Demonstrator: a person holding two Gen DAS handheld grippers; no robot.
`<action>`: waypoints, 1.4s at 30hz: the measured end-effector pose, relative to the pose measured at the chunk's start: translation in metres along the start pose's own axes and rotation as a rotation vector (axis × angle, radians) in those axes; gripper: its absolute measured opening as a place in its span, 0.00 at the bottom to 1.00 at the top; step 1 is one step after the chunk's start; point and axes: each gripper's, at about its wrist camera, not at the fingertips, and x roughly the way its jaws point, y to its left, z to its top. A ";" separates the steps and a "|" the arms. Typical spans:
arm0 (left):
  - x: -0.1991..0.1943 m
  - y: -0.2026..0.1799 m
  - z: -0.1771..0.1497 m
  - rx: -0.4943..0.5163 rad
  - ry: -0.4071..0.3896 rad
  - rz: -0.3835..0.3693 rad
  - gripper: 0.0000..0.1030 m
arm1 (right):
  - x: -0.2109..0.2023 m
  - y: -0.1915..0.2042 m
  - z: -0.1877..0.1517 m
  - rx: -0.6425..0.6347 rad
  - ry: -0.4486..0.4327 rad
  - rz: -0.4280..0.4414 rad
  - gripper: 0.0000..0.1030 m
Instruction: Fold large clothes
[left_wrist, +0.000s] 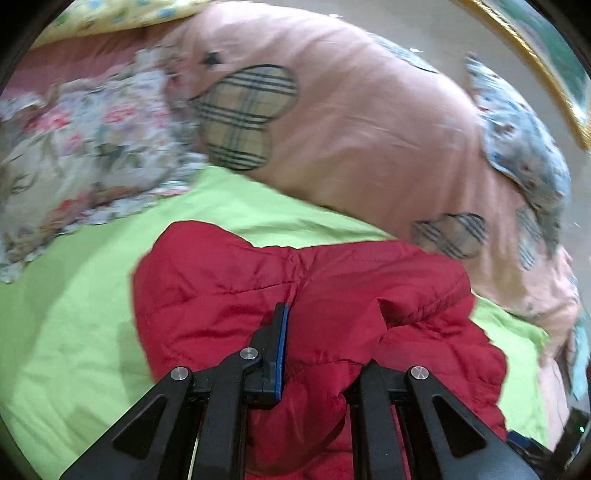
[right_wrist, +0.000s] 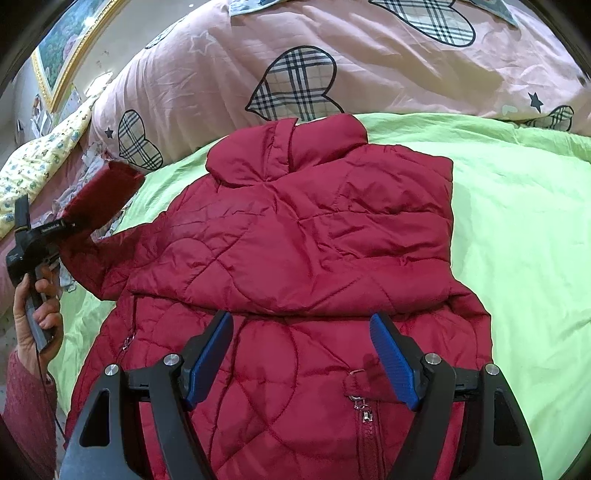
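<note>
In the left wrist view, the left claw (left_wrist: 314, 354) is clamped on a thick fold of the red quilted padded jacket (left_wrist: 229, 288). Only its left blue-padded finger (left_wrist: 280, 350) shows; the other one is hidden under the bunched cloth. The fabric rises between the arms of the claw, so I judge the sleeve is being lifted to bring it over the body of the jacket. Beyond it lie the light green bed sheet (left_wrist: 74, 332), a flowered cloth (left_wrist: 85, 147) at the far left, and a pink quilt with checked heart patches (left_wrist: 351, 129) at the far side.

In the right wrist view, the right claw (right_wrist: 301, 360) hangs with its two blue pads well apart, holding nothing, just above the lower front of the jacket (right_wrist: 295, 240) near a zipper pocket (right_wrist: 365, 413). The jacket lies spread on the green sheet (right_wrist: 517, 221), collar to the far side. At the left edge the left claw (right_wrist: 70, 225), gripped by a bare hand (right_wrist: 33, 306), holds the sleeve cuff (right_wrist: 99, 199) up off the bed. The open claw probably waits to press or pinch the body while the sleeve comes across.
</note>
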 end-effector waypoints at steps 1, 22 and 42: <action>0.000 -0.006 -0.002 0.010 0.000 -0.018 0.10 | 0.000 -0.001 0.000 0.007 0.001 0.000 0.76; 0.083 -0.128 -0.084 0.228 0.176 -0.176 0.10 | -0.012 -0.044 0.009 0.223 -0.026 0.145 0.77; 0.088 -0.143 -0.101 0.311 0.239 -0.214 0.45 | 0.080 -0.057 0.078 0.503 0.057 0.451 0.21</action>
